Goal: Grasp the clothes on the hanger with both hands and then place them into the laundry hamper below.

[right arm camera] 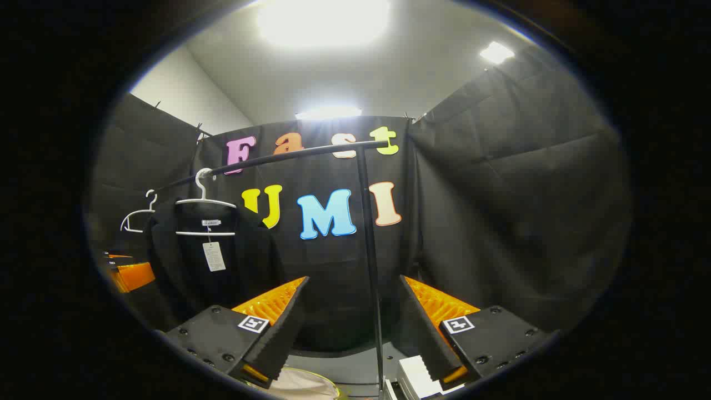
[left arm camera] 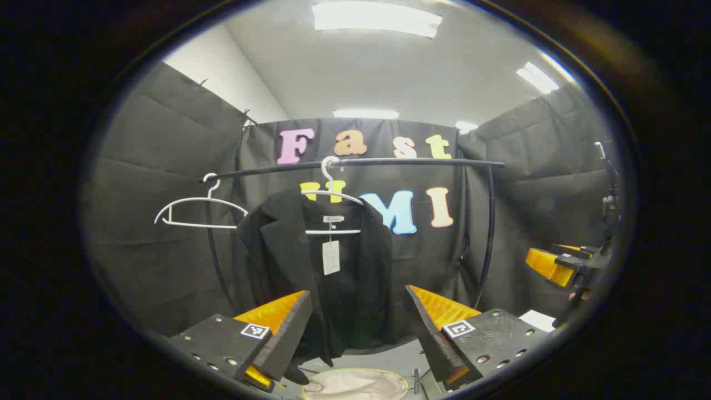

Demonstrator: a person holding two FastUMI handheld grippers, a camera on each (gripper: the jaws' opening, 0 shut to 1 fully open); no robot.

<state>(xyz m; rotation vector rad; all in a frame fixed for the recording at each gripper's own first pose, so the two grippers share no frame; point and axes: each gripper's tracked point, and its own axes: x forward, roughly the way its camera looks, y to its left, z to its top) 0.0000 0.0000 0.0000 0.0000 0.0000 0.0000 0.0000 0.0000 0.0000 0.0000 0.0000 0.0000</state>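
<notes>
A long black clothes rail (left arm camera: 361, 163) runs across the booth, held up by a thin black pole (right arm camera: 369, 244) at one end. In the right gripper view the rail slopes up from the left to the top of that pole.

A black jacket (left arm camera: 289, 266) hangs from the rail on a white hanger (left arm camera: 331, 194). It hangs straight down, with its front open, and it sits near the middle of the rail in the left gripper view. In the right gripper view the jacket (right arm camera: 183, 266) is off to the left side. A small white tag (left arm camera: 331, 257) dangles from the hanger, in front of the jacket's inside.

A second white hanger (left arm camera: 197, 211) hangs on the rail just beside the jacket. It has nothing on it.

The laundry hamper (left arm camera: 355, 384) sits low down, below the jacket. Only part of its pale round top and thin rim can be seen, between the two fingers of the left tongs (left arm camera: 358, 316).

The left tongs are wide open and hold nothing. They point at the jacket but are apart from it. The right tongs (right arm camera: 353, 316) are wide open too and hold nothing. They point at the pole, well to the side of the jacket. In the left gripper view the right tongs (left arm camera: 558, 265) show at the far right edge, orange and black.
</notes>
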